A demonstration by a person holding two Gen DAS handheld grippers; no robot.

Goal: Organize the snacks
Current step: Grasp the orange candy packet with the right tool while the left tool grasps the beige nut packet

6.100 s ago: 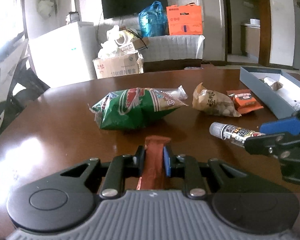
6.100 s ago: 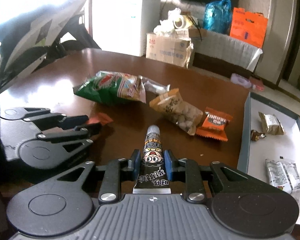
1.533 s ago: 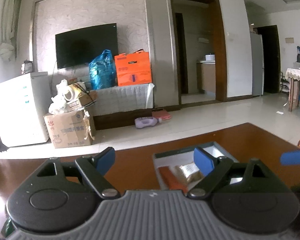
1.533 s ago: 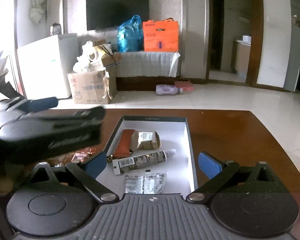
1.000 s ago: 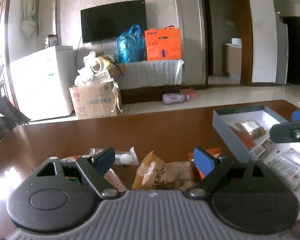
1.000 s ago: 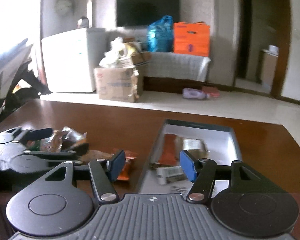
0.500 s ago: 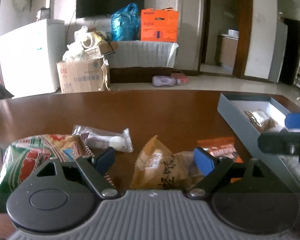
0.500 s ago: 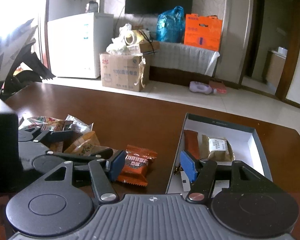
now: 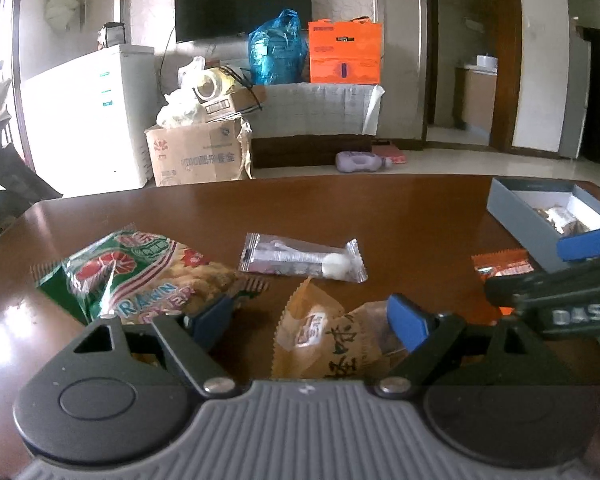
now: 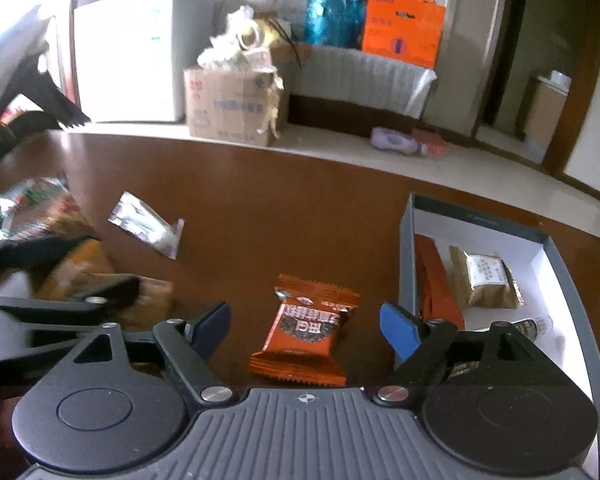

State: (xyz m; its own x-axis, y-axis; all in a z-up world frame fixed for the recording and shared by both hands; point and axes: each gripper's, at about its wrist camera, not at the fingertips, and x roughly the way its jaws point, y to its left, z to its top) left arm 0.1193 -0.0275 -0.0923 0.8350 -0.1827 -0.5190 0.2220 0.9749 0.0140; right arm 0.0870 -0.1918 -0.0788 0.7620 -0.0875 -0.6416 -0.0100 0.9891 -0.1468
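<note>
Both tongs spread, nothing held. R gripper [image 10: 305, 322] is nearer the orange packet [image 10: 304, 330]: dead ahead between my tips, long axis along my reach. L gripper [image 9: 314, 318] straddles the tan bag [image 9: 332, 338]. Box [image 10: 407, 248] sits to my R.

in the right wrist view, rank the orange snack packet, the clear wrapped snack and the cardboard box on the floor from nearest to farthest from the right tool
1. Orange snack packet: on the table, right between the open fingers of the right tool.
2. Clear wrapped snack: farther out on the table, to the left.
3. Cardboard box: on the floor beyond the table's far edge, to the left.
</note>
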